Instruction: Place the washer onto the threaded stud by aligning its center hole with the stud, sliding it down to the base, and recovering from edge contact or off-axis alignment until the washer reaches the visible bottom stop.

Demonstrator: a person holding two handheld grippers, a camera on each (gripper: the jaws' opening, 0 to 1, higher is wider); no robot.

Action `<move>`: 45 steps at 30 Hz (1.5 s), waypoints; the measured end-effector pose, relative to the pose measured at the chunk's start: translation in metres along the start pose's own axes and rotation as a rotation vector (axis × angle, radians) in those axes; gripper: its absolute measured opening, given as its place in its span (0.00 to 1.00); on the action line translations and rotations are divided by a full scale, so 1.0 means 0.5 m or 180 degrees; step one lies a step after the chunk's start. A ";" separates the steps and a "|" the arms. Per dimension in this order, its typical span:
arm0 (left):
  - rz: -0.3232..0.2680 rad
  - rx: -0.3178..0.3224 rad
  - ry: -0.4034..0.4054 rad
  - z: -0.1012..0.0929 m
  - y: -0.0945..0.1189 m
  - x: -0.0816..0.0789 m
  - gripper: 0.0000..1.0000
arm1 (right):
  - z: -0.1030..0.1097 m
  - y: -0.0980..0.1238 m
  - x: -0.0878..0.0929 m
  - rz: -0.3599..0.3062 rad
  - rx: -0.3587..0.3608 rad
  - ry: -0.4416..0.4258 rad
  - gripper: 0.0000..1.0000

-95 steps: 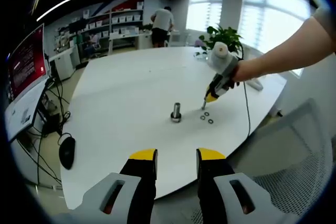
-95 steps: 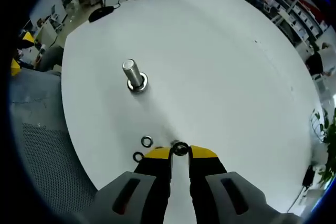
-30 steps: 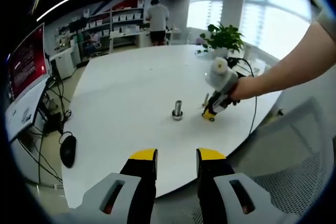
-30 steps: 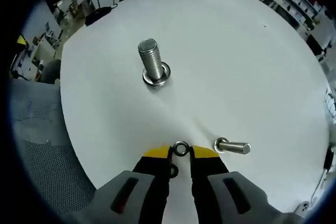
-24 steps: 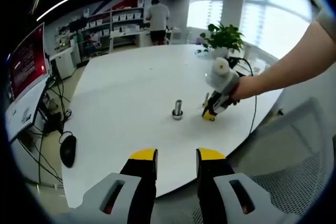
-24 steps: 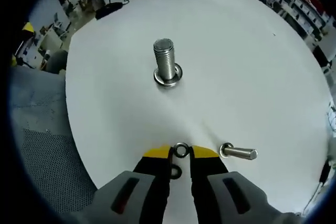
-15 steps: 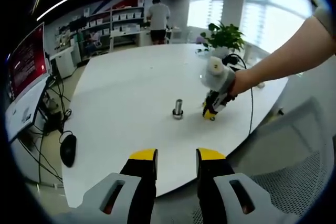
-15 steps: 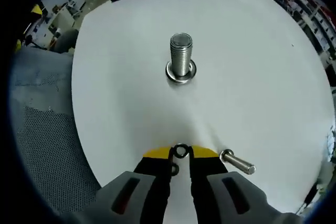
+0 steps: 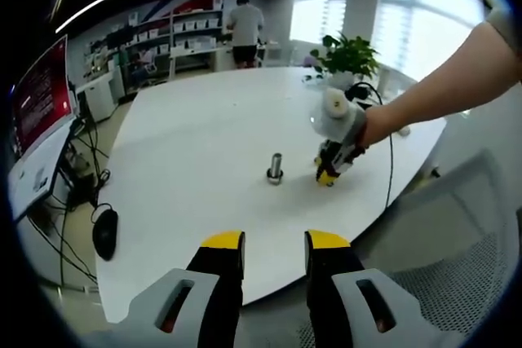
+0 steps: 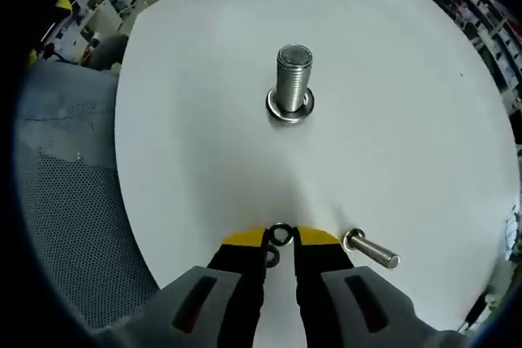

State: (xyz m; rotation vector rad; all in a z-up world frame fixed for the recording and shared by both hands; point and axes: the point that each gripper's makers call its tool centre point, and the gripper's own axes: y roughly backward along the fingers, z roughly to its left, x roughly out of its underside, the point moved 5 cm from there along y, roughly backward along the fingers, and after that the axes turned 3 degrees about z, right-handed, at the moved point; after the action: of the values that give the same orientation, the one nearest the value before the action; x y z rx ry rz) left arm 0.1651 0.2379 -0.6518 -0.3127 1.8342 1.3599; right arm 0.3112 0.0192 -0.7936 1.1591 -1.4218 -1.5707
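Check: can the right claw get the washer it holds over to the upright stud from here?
Probably yes. The right claw grips the washer, and only bare white table lies between it and the threaded stud. The loose bolt lies off to one side.

A white counter (image 9: 188,128) carries a potted plant (image 9: 347,56) at its far edge and a loose bolt (image 10: 371,251) lying on its side. A mesh chair (image 10: 65,201) stands beside it; a mouse (image 9: 104,234) lies on the floor.
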 end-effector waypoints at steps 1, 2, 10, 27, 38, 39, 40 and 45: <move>-0.0001 -0.0007 0.0002 0.000 0.000 0.000 0.27 | 0.002 0.001 0.002 0.0008 -0.0003 0.0017 0.16; -0.0004 -0.0012 0.0008 0.001 0.001 0.000 0.27 | 0.004 0.002 0.003 0.0012 -0.0007 0.0017 0.16; -0.0016 -0.0025 0.0020 0.003 0.001 -0.001 0.27 | 0.002 0.003 0.004 0.0017 -0.0027 0.0045 0.16; -0.0009 -0.0015 0.0009 0.001 0.001 -0.001 0.27 | 0.008 0.002 0.004 0.0014 0.0181 -0.0012 0.14; -0.0010 -0.0011 0.0009 0.001 0.001 -0.001 0.27 | -0.002 0.013 0.028 -0.0124 0.0276 -0.0277 0.13; -0.0011 -0.0011 0.0009 0.001 0.001 -0.001 0.27 | -0.008 0.019 0.032 -0.0158 0.0288 -0.0332 0.13; -0.0013 -0.0008 0.0010 0.001 0.001 -0.001 0.27 | -0.010 0.021 0.033 -0.0186 0.0273 -0.0397 0.13; -0.0007 0.0005 -0.0001 0.000 0.001 -0.001 0.27 | -0.040 0.050 0.045 -0.0265 0.0356 -0.0618 0.13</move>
State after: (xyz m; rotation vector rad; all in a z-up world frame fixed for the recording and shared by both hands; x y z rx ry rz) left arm 0.1649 0.2379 -0.6512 -0.3135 1.8341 1.3568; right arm 0.3207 -0.0121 -0.7720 1.1692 -1.6237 -1.7188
